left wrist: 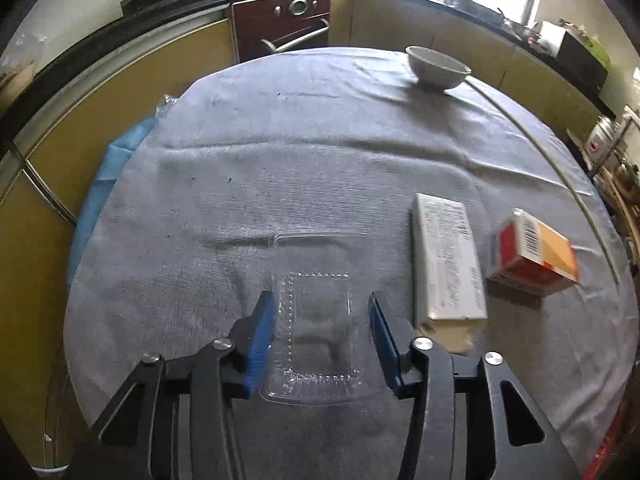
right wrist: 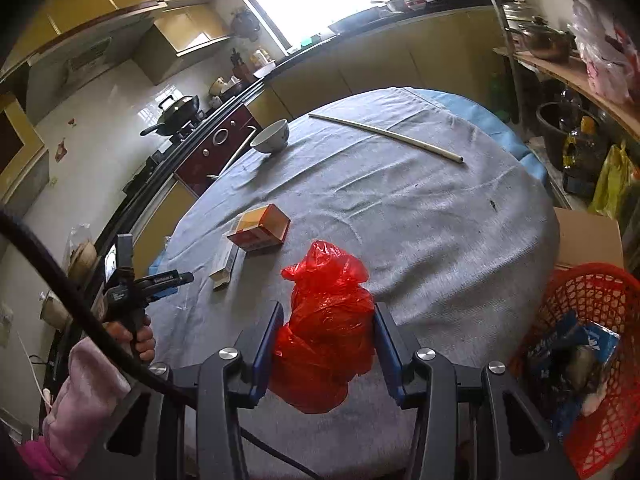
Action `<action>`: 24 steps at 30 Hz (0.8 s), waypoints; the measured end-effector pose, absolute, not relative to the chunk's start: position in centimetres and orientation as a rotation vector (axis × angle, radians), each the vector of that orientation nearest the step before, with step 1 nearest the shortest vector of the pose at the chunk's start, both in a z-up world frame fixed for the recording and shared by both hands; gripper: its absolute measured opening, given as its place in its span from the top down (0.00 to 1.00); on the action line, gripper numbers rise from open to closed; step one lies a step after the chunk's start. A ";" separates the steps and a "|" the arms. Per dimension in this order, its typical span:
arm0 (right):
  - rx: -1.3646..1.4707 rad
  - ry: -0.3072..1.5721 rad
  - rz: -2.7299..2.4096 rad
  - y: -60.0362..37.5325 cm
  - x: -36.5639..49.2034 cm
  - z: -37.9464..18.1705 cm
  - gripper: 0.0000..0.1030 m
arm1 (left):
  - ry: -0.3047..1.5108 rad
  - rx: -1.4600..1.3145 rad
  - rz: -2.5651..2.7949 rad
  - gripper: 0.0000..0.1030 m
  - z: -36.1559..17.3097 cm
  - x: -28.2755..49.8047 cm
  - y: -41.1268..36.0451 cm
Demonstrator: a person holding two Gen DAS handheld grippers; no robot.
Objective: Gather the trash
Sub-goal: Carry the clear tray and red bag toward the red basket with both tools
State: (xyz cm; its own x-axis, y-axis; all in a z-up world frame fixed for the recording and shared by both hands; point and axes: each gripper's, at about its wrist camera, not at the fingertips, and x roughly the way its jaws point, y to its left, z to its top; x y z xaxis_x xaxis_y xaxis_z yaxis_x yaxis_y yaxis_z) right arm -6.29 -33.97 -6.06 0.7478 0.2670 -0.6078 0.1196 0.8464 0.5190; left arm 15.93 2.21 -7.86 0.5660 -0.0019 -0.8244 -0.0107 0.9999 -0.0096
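In the left wrist view a clear plastic tray lies on the grey cloth between the blue pads of my left gripper, which is open around it. A white carton and an orange-red box lie to its right. In the right wrist view my right gripper straddles a crumpled red plastic bag, jaws wide; both pads touch its sides. The orange-red box and white carton lie beyond it. The left gripper shows at the left.
A white bowl stands at the table's far side, and a long pale stick lies near it. A red mesh basket holding trash stands off the table's right edge, beside a cardboard box. Kitchen counters ring the table.
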 end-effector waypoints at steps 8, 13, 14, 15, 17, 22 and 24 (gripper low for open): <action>0.536 0.665 0.146 -31.9 -8.1 -4.5 0.53 | 0.814 0.034 -0.111 0.54 -1.6 8.0 -1.9; 0.525 0.618 0.165 -31.5 -10.4 -3.6 0.53 | 0.698 0.116 -0.156 0.54 2.2 2.4 -5.6; 0.526 0.608 0.165 -31.6 -10.8 -3.4 0.53 | 0.676 0.129 -0.174 0.54 2.8 1.2 -6.4; 0.529 0.599 0.165 -31.7 -11.3 -3.3 0.53 | 0.664 0.135 -0.188 0.54 3.2 0.4 -6.8; 0.537 0.578 0.164 -32.1 -12.3 -3.0 0.53 | 0.639 0.150 -0.215 0.54 4.3 -1.6 -8.0; 0.570 0.519 0.150 -33.6 -14.9 -2.2 0.53 | 0.575 0.192 -0.224 0.54 6.5 -5.4 -10.5; 0.583 0.497 0.145 -34.1 -15.8 -1.9 0.53 | 0.545 0.215 -0.220 0.54 7.3 -7.0 -11.5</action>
State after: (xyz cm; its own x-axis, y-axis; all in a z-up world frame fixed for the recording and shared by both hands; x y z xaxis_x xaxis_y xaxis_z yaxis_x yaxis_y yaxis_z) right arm -15.81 -34.15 -1.89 0.8725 0.2688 -0.4081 0.0069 0.8283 0.5602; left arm -7.04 -11.49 7.34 0.8328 -0.1488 -0.5332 0.2622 0.9543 0.1433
